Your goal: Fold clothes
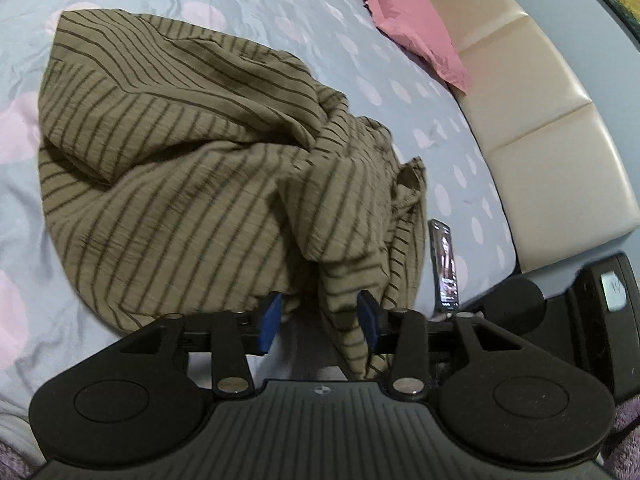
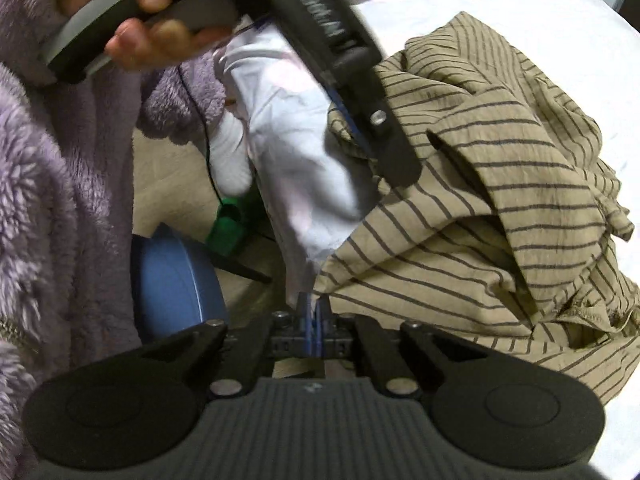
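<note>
One olive-tan shirt w/ thin dark stripes, crinkly cloth, lay crumpled in a heap on the bed's pale blue sheet w/ pink ovals. One pink pillow sat by the padded cream headboard; one phone, screen lit, lay just beside the shirt. Two grippers: left gripper had its blue pads partly apart, a hanging fold of shirt between them, grip unclear. Right gripper was pinched shut at the shirt's edge; whether cloth was caught, couldn't tell. A hand in a fuzzy lilac sleeve held the left gripper's handle.
</note>
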{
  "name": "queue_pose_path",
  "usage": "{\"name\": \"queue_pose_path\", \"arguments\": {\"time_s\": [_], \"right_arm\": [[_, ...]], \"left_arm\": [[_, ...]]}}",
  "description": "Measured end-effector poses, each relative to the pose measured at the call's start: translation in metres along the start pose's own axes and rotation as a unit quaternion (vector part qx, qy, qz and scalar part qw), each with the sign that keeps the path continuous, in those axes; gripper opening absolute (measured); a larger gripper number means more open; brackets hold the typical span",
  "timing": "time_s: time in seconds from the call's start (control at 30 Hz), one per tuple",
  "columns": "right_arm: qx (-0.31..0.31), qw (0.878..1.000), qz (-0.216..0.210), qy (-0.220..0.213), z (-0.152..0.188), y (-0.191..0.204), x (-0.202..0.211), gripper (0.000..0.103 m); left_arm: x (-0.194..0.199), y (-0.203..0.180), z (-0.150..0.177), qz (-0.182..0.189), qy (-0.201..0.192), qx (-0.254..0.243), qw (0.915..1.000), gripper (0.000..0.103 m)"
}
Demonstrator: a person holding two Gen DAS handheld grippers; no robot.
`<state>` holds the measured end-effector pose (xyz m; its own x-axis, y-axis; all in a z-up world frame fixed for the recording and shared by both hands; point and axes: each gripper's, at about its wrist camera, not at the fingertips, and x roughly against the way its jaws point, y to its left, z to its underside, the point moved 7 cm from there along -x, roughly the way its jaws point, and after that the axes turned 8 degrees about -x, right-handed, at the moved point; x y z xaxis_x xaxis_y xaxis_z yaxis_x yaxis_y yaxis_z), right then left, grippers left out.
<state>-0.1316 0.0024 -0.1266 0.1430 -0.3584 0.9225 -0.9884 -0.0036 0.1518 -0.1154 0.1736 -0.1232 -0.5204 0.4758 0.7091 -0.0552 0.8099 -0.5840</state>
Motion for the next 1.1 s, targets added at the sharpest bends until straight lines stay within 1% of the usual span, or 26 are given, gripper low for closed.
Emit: {"name": "queue_pose_path", "arguments": {"time_s": [0.17, 0.23, 0.27, 0.37, 0.4, 0.43, 0.47, 0.5, 0.57, 0.63, 0.67, 0.7, 0.8, 0.93, 1.03, 1.1], "right_arm": [[0.004, 1.0, -0.003, -0.005, 0.001, 0.003, 0.003, 0.003], [0.005, 1.0, -0.005, -0.007, 0.0, 0.004, 0.004, 0.003], [0.005, 1.0, -0.005, -0.008, 0.0, 0.004, 0.004, 0.003], [0.007, 1.0, -0.005, -0.011, -0.001, 0.004, 0.005, 0.003], [0.008, 1.0, -0.004, -0.012, -0.001, 0.005, 0.005, 0.003], [0.009, 1.0, -0.003, -0.014, -0.002, 0.006, 0.005, 0.003], [0.01, 1.0, -0.003, -0.016, -0.002, 0.006, 0.006, 0.003], [0.009, 1.0, -0.002, -0.017, -0.003, 0.006, 0.006, 0.003], [0.007, 1.0, 0.001, -0.024, -0.005, 0.004, 0.009, 0.008], [0.003, 0.999, 0.005, -0.036, -0.009, 0.001, 0.016, 0.019], [0.0, 0.999, 0.007, -0.042, -0.011, -0.001, 0.02, 0.023], [-0.002, 0.999, 0.008, -0.049, -0.014, -0.003, 0.024, 0.031], [-0.011, 0.998, 0.013, -0.068, -0.022, -0.011, 0.037, 0.033], [-0.016, 0.995, 0.036, -0.095, -0.038, -0.029, 0.057, 0.035], [-0.023, 0.991, 0.059, -0.115, -0.053, -0.048, 0.072, 0.035], [-0.016, 0.989, 0.085, -0.119, -0.063, -0.061, 0.078, 0.035]], "left_arm": [[-0.014, 0.003, 0.005, 0.007, 0.002, 0.032, 0.9995, 0.042], [-0.021, 0.003, 0.006, 0.008, -0.001, 0.033, 0.9994, 0.039], [-0.023, 0.003, 0.005, 0.01, -0.004, 0.035, 0.9993, 0.037], [-0.028, 0.002, 0.001, 0.016, -0.016, 0.038, 0.999, 0.019], [-0.03, 0.001, 0.0, 0.016, -0.018, 0.035, 0.9991, 0.01], [-0.031, 0.001, -0.001, 0.014, -0.02, 0.032, 0.9992, 0.005], [-0.031, 0.0, -0.001, 0.008, -0.023, 0.03, 0.9993, 0.004], [-0.029, -0.001, -0.001, -0.002, -0.027, 0.025, 0.9993, 0.002], [-0.019, 0.0, -0.003, -0.027, -0.04, 0.017, 0.9987, 0.001], [-0.005, 0.004, -0.003, -0.057, -0.047, 0.014, 0.9972, 0.001], [0.003, 0.008, -0.003, -0.072, -0.049, 0.013, 0.9961, 0.0], [0.012, 0.012, -0.003, -0.087, -0.05, 0.014, 0.9949, 0.0], [0.037, 0.024, -0.005, -0.127, -0.052, 0.013, 0.9904, 0.0], [0.072, 0.041, -0.009, -0.182, -0.054, 0.012, 0.9816, 0.0], [0.099, 0.059, -0.011, -0.231, -0.053, 0.01, 0.9715, 0.0], [0.115, 0.071, -0.013, -0.256, -0.052, 0.014, 0.9652, 0.0]]}}
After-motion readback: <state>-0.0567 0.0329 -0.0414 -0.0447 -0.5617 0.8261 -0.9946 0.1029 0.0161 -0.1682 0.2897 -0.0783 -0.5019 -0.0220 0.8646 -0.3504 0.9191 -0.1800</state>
